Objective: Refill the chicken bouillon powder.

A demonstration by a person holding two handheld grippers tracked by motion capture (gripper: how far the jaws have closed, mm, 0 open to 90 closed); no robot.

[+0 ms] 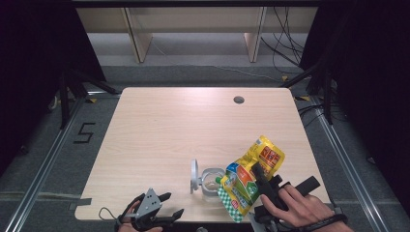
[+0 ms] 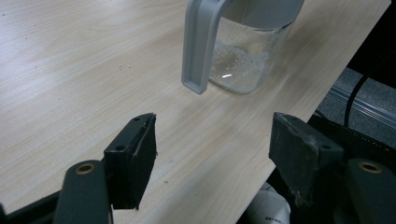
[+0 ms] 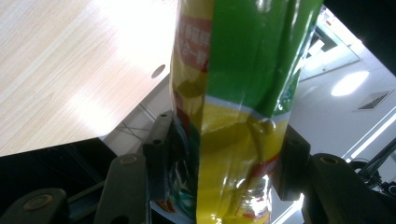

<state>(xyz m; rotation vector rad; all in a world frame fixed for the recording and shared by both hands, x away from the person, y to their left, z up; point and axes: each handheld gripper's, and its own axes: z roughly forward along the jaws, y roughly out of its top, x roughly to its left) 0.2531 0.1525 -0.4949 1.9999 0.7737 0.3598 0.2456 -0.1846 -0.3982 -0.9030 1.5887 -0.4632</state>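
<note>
The glossy yellow-green snack pouch (image 1: 251,174), pinched by the right gripper (image 1: 259,175), should be tipped slowly over the clear handled jar (image 1: 211,181); the left gripper (image 1: 169,205) is spread empty.

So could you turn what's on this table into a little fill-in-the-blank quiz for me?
1. The right gripper is shut on a yellow and green ____, tipped over the jug.
2. The clear jug has a grey ____ on its side.
3. The left gripper has its jaws ____, with nothing between them.
4. The jug stands on a ____ table.

Missing words: pouch; handle; open; wooden
</note>
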